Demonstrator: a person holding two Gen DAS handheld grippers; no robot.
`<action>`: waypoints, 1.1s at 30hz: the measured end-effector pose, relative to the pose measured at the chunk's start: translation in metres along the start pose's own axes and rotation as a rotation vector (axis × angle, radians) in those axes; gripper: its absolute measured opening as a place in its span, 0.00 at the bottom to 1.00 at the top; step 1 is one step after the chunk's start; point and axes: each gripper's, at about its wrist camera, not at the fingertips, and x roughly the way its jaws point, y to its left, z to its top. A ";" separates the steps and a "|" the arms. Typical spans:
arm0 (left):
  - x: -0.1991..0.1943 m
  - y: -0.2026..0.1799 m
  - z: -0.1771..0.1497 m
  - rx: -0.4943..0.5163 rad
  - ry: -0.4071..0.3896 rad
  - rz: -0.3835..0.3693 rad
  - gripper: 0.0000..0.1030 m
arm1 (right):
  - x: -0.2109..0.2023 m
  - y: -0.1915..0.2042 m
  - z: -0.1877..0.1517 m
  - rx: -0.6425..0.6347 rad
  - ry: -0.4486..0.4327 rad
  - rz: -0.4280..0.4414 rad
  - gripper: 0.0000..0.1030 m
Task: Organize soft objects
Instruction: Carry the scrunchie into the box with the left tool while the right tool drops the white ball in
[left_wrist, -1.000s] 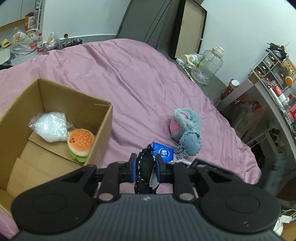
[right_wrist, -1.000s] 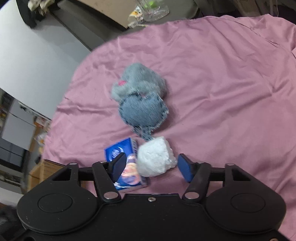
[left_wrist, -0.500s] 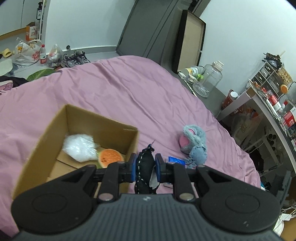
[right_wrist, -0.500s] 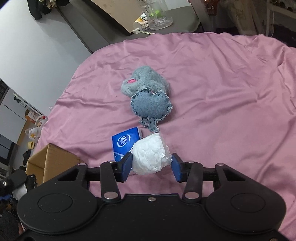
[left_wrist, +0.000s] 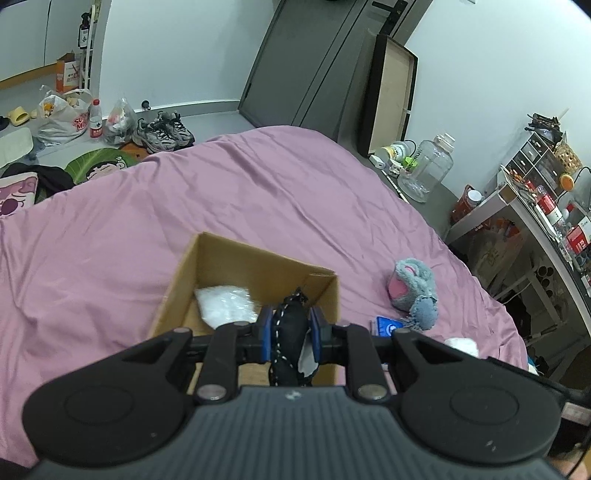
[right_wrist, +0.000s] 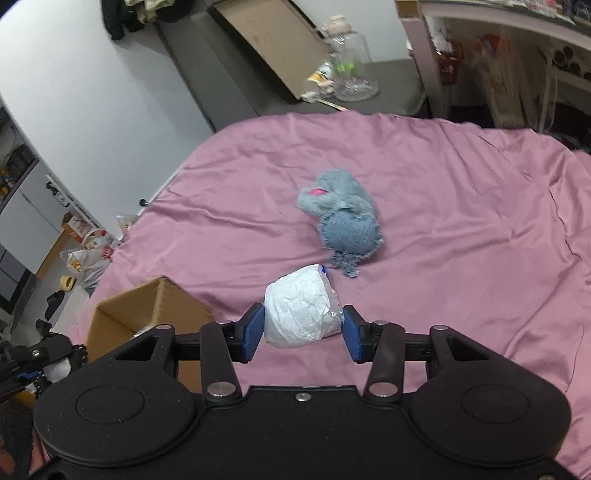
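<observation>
My left gripper (left_wrist: 290, 328) is shut on a black soft toy (left_wrist: 288, 332) with white stitching, held above the open cardboard box (left_wrist: 177, 291) on the pink bed. A white plastic bundle (left_wrist: 225, 304) lies in the box. My right gripper (right_wrist: 301, 330) is shut on a white crumpled bundle (right_wrist: 301, 310), lifted above the sheet. A grey plush with a denim patch (right_wrist: 343, 218) lies on the bed beyond it; it also shows in the left wrist view (left_wrist: 413, 291). A blue packet (left_wrist: 386, 326) lies beside the plush.
The box also shows at the lower left in the right wrist view (right_wrist: 147, 310). A glass jar (left_wrist: 424, 170) and a desk with clutter (left_wrist: 535, 206) stand past the bed's right edge. Shoes and bags (left_wrist: 162, 131) lie on the floor beyond the bed.
My left gripper has risen and moved over the box with the black toy. My right gripper closed on the white bundle and lifted it off the bed, covering the blue packet from view.
</observation>
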 end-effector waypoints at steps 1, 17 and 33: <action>-0.001 0.004 0.001 0.001 0.000 0.001 0.19 | -0.002 0.004 -0.001 -0.009 -0.005 0.008 0.43; 0.031 0.048 -0.001 -0.002 0.076 0.022 0.19 | -0.007 0.050 0.001 -0.080 -0.042 0.075 0.43; 0.075 0.046 -0.009 0.054 0.123 0.096 0.19 | 0.016 0.091 -0.008 -0.130 0.011 0.175 0.43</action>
